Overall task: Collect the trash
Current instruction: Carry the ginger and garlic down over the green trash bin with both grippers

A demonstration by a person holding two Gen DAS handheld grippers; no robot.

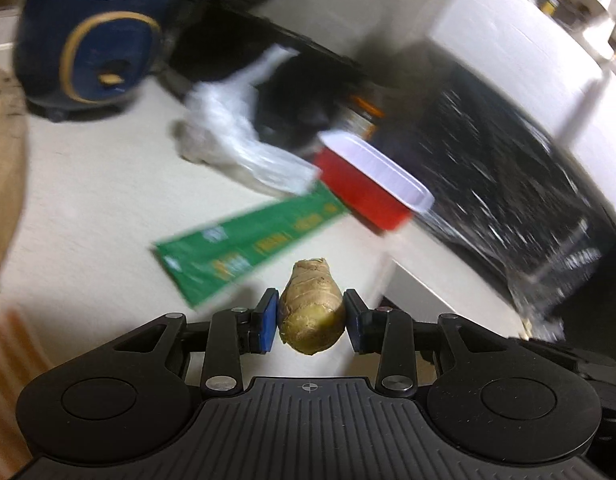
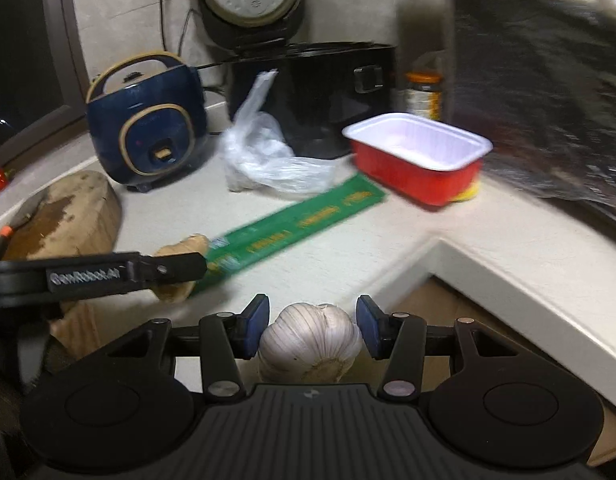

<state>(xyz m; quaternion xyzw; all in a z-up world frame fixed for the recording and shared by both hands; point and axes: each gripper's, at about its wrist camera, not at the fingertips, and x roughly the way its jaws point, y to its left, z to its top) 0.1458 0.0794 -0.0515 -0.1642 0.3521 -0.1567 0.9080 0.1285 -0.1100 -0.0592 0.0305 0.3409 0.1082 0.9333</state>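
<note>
Between the blue pads of the left gripper sits a piece of ginger, clamped on both flanks and carried clear of the counter. The right gripper is likewise clenched on a garlic bulb, root end toward the camera, both pads pressing its sides.

Left wrist view, clock positions from the ginger:
- 11 o'clock, near: green wrapper, flat on the counter.
- 12 o'clock: clear plastic bag, crumpled.
- 1 o'clock: red tray with white lining, touching the wrapper's far end.
- 10 o'clock, far: blue cooker.
- 2 o'clock: black bag, glossy, blurred.

Right wrist view, clock positions from the garlic:
- 9 o'clock: the left gripper seen side-on, the ginger in its grip, just over the wrapper's near end.
- 10 o'clock: wooden block.
- 11 o'clock: blue cooker.
- 12 o'clock: plastic bag, with a black box behind it.
- 1 o'clock: red tray, a yellow item partly hidden under its right end, and a jar behind.
</note>
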